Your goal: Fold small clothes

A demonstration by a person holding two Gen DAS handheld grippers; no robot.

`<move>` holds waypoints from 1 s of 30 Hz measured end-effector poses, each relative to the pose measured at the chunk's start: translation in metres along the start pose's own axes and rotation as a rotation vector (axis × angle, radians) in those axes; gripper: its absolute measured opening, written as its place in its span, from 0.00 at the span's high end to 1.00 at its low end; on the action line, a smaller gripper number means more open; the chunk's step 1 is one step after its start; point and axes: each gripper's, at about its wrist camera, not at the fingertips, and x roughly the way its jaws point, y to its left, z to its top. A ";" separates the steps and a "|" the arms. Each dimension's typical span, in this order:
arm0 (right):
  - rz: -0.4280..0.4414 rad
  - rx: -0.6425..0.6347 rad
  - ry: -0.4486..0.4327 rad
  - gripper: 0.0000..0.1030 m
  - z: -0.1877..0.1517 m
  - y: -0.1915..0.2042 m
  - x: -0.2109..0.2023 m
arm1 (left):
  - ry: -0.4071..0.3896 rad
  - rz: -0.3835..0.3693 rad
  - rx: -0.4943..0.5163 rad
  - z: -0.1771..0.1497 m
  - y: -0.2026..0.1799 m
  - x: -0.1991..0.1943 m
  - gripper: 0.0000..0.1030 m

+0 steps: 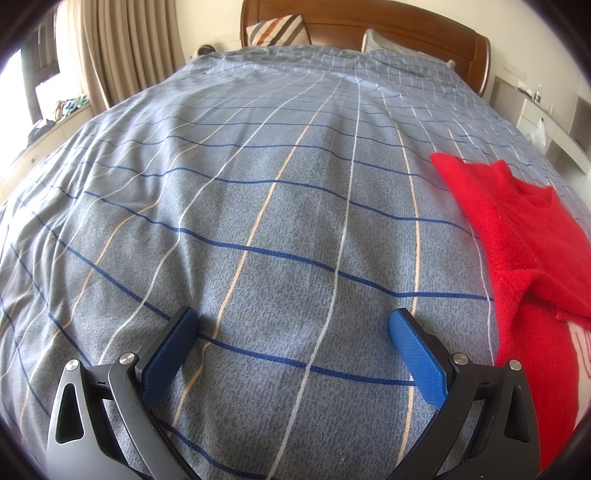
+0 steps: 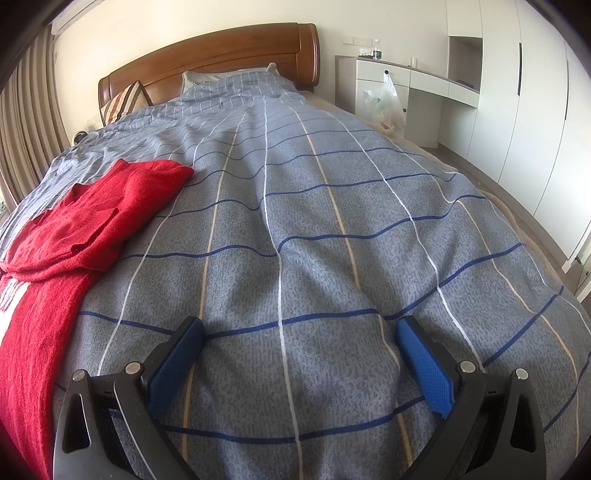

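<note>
A small red knitted sweater (image 1: 517, 236) lies on the grey checked bedspread (image 1: 258, 221), at the right edge of the left wrist view, its upper part folded over with a white print showing low down. It also shows in the right wrist view (image 2: 74, 229) at the left. My left gripper (image 1: 293, 321) is open and empty, over bare bedspread to the left of the sweater. My right gripper (image 2: 300, 328) is open and empty, over bare bedspread (image 2: 332, 240) to the right of the sweater.
A wooden headboard (image 2: 221, 51) with pillows (image 1: 277, 29) stands at the far end of the bed. Curtains (image 1: 110, 48) hang at the left. A white desk with a plastic bag (image 2: 388, 99) and white wardrobes (image 2: 517, 92) stand to the right.
</note>
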 end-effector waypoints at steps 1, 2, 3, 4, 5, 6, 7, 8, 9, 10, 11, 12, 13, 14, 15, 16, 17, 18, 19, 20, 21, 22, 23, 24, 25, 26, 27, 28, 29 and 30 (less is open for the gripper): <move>-0.001 -0.001 0.000 0.01 -0.001 0.001 -0.001 | 0.000 0.000 0.000 0.000 0.000 0.000 0.00; -0.001 -0.001 0.000 0.01 0.000 0.000 0.000 | 0.000 0.000 0.000 0.000 0.000 0.000 0.00; -0.002 -0.001 0.000 0.01 -0.001 0.001 -0.001 | 0.000 0.000 0.000 0.000 0.000 0.000 0.00; -0.002 -0.001 0.000 0.01 -0.001 0.001 -0.001 | 0.000 0.000 0.000 0.000 0.000 0.000 0.00; -0.002 -0.001 0.000 0.01 -0.001 0.000 0.000 | 0.000 0.000 0.000 0.000 0.000 0.000 0.00; -0.003 -0.002 0.001 0.01 -0.001 0.000 0.000 | 0.000 0.000 0.000 0.000 0.000 0.000 0.00; -0.005 -0.003 0.001 0.01 0.001 0.002 -0.001 | 0.000 0.000 0.000 0.000 0.000 0.000 0.00; -0.006 -0.004 0.002 0.01 0.001 0.002 -0.001 | 0.000 0.000 0.000 0.000 0.000 0.000 0.00; -0.007 -0.004 0.002 0.01 0.001 0.002 -0.002 | 0.000 0.000 0.000 0.000 0.000 0.000 0.00; -0.007 -0.004 0.002 0.01 0.001 0.002 -0.001 | 0.000 0.000 0.000 0.000 0.000 0.000 0.00; -0.007 -0.004 0.002 0.01 0.001 0.002 -0.001 | 0.000 0.000 0.000 0.000 0.000 0.000 0.00; -0.007 -0.004 0.002 0.01 0.001 0.002 -0.001 | 0.000 0.000 0.000 0.000 0.000 0.000 0.00; -0.008 -0.004 0.003 0.01 0.001 0.001 -0.001 | 0.000 0.000 0.000 0.000 0.000 0.000 0.00; -0.008 -0.005 0.003 0.01 0.001 0.002 -0.001 | 0.000 0.000 0.000 0.000 0.000 0.000 0.00; -0.008 -0.004 0.002 0.01 0.001 0.002 -0.001 | 0.000 0.000 0.000 0.000 0.000 0.000 0.00; -0.008 -0.004 0.002 0.01 0.001 0.002 -0.001 | 0.000 0.000 0.000 0.000 0.000 0.000 0.00; -0.008 -0.004 0.002 0.01 0.001 0.002 -0.001 | 0.000 0.000 0.000 0.000 0.000 0.000 0.00; -0.008 -0.004 0.002 0.01 0.001 0.002 -0.001 | 0.000 0.000 0.000 0.000 0.000 0.000 0.00; -0.008 -0.004 0.001 0.01 0.001 0.002 -0.001 | 0.000 0.000 0.000 0.000 0.000 0.000 0.00; -0.008 -0.004 0.001 0.01 0.001 0.002 -0.001 | 0.000 0.000 0.000 0.000 0.000 0.000 0.00; -0.008 -0.004 0.001 0.01 0.001 0.002 0.000 | 0.000 0.000 0.000 0.000 0.000 0.000 0.00; -0.008 -0.004 0.001 0.01 0.002 0.002 0.000 | 0.000 0.000 0.000 0.000 0.000 0.000 0.00; -0.009 -0.005 0.002 0.01 0.001 0.003 -0.001 | 0.000 0.000 0.000 0.000 0.000 0.000 0.00; -0.009 -0.005 0.002 0.01 0.001 0.002 0.000 | 0.000 0.000 0.000 0.000 0.000 0.000 0.00; -0.009 -0.005 0.002 0.01 0.001 0.003 -0.001 | 0.000 0.000 0.000 0.000 0.000 0.000 0.00; -0.009 -0.005 0.002 0.01 0.001 0.002 -0.001 | 0.000 0.000 0.000 0.000 0.000 0.000 0.00; -0.009 -0.005 0.003 0.01 0.001 0.002 0.000 | 0.000 0.000 0.000 0.000 0.000 0.000 0.00; -0.009 -0.006 0.003 0.01 0.002 0.002 0.001 | 0.000 0.000 0.000 0.000 0.000 0.000 0.00; -0.009 -0.005 0.002 0.01 0.001 0.002 0.000 | 0.000 0.000 0.000 0.000 0.000 0.000 0.00; -0.009 -0.005 0.002 0.01 0.001 0.002 0.001 | 0.000 0.000 0.000 0.001 0.000 0.000 0.00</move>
